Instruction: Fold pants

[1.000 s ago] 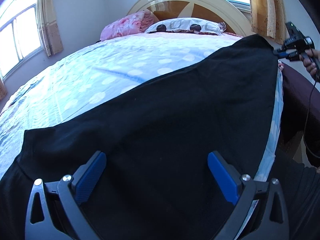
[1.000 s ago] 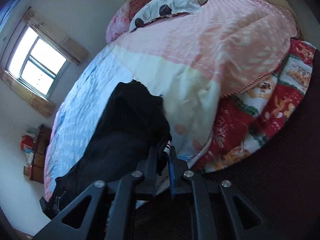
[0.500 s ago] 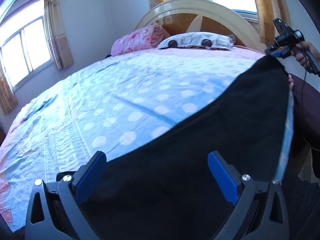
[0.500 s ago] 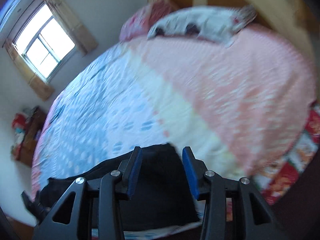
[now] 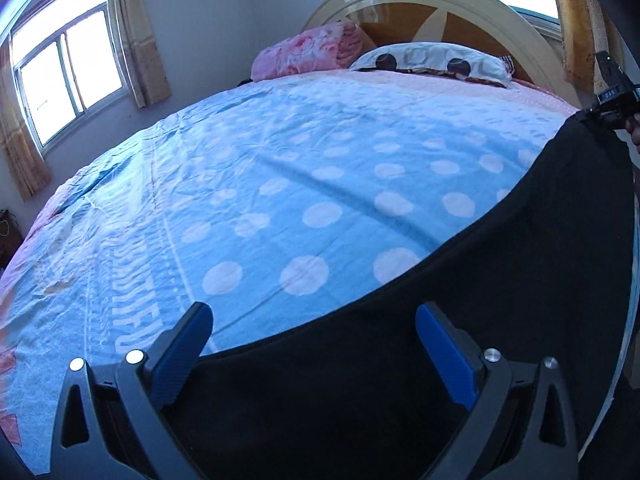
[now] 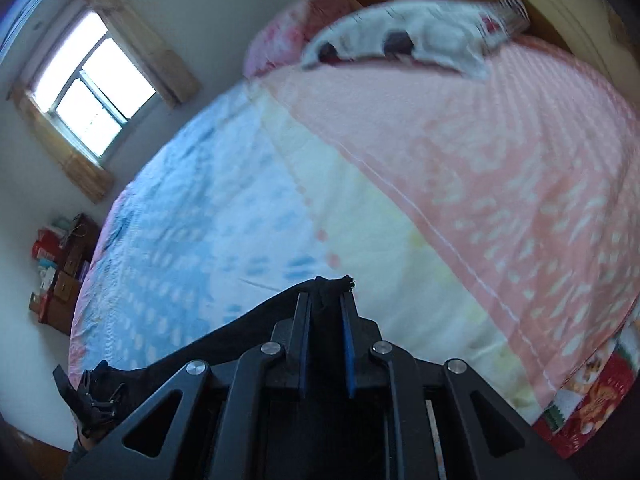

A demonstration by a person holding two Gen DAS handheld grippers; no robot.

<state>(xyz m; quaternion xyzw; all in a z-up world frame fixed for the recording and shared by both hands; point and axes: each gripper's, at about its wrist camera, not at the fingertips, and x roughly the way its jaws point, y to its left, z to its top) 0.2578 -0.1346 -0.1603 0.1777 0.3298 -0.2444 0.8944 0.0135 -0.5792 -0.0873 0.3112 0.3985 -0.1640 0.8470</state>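
Left wrist view is taken low over the bed's near edge, aimed forward and down along its own fingers toward the headboard (image 5: 432,4). The pants (image 5: 460,320) are seen very close, filling the lower right of the frame; the bed (image 5: 280,184) spreads across the centre.

Right wrist view is taken from further up the same edge, tilted and blurred, looking down across the bed (image 6: 224,216) with the headboard (image 6: 568,36) at upper right.

Shared by both: pillow (image 5: 432,62) (image 6: 404,46), side window (image 5: 68,80) (image 6: 92,92), pants (image 6: 240,340). The other gripper is caught at each frame's edge: right gripper (image 5: 614,100) at far right, left gripper (image 6: 94,404) at lower left.
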